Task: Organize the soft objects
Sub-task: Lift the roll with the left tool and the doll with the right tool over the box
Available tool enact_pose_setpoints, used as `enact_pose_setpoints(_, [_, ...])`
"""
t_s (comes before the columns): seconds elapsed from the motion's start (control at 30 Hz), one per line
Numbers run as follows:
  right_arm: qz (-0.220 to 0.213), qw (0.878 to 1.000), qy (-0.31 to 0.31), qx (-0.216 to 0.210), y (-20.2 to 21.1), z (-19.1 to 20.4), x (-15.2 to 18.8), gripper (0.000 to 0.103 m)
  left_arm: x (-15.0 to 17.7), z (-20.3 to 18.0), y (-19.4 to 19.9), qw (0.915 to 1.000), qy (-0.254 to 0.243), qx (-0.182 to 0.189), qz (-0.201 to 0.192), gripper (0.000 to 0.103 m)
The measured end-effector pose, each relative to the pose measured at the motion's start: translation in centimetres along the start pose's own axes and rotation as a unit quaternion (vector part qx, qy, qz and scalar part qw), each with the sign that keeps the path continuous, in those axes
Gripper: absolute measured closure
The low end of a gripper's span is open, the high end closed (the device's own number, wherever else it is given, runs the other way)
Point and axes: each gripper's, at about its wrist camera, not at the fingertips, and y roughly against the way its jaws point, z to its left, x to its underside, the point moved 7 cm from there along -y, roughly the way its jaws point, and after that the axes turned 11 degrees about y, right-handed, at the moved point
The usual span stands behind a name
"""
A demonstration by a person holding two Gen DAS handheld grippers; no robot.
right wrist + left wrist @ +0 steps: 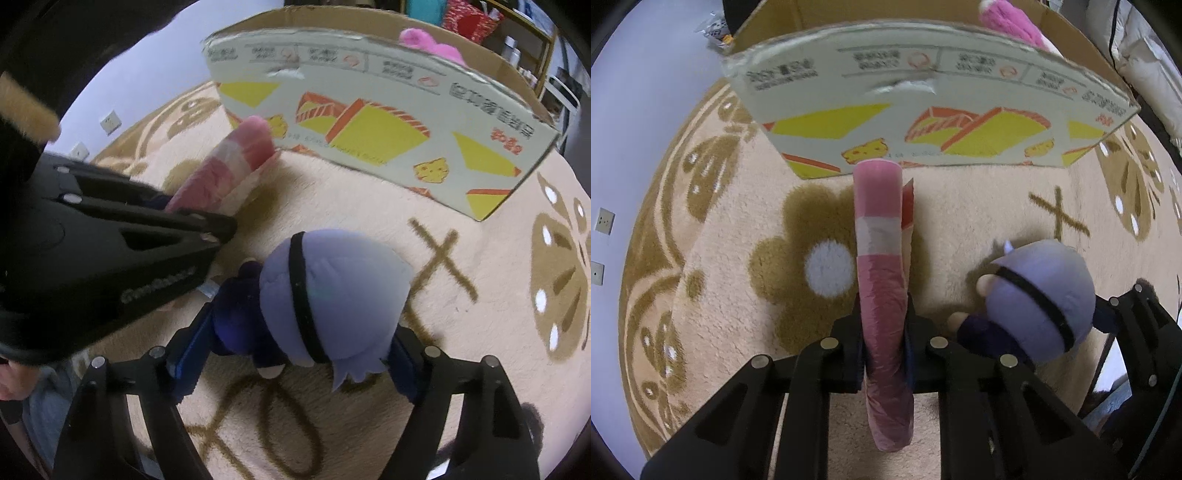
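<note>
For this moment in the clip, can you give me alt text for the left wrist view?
The left gripper is shut on a long pink plush roll that points toward a printed cardboard box standing on a beige flower-patterned rug. A lavender-headed plush doll lies on the rug to the right, with the right gripper beside it.

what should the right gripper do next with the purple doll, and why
Probably finish closing on the purple plush doll, then lift it toward the cardboard box. The right gripper already straddles the doll on the rug, but its pads do not clearly press it yet. The left gripper is already shut on the pink plush stick, and a pink toy sits in the box.
</note>
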Motion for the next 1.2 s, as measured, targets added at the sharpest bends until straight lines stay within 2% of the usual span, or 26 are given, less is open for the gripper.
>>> enact_pose_setpoints(0.2, [-0.011, 1.000, -0.023, 0.005, 0.8, -1.5, -0.1, 0.017, -0.8, 1.0, 1.5, 0.9997, 0.010, -0.006, -0.021, 0.089])
enact_pose_setpoints(0.47, [-0.050, 0.998, -0.044, 0.020, 3.0, -3.4, -0.7, 0.017, -1.5, 2.8, 3.3, 0.9985, 0.033, -0.013, -0.041, 0.089])
enact_pose_setpoints(0.73, [-0.076, 0.996, -0.051, 0.025, 4.8, -4.8, -1.2, 0.017, -2.2, 0.9, 6.1, 0.9967, 0.020, -0.023, -0.076, 0.089])
enact_pose_setpoints(1.07, [-0.131, 0.989, -0.053, 0.041, 7.7, -4.7, -3.2, 0.017, -2.8, 1.0, 8.9, 0.9942, 0.027, -0.017, -0.103, 0.089])
enact_pose_setpoints(1.2, [-0.155, 0.986, -0.053, 0.043, 9.4, -4.6, -3.8, 0.017, -3.0, 1.6, 9.6, 0.9928, 0.027, -0.031, -0.112, 0.089])
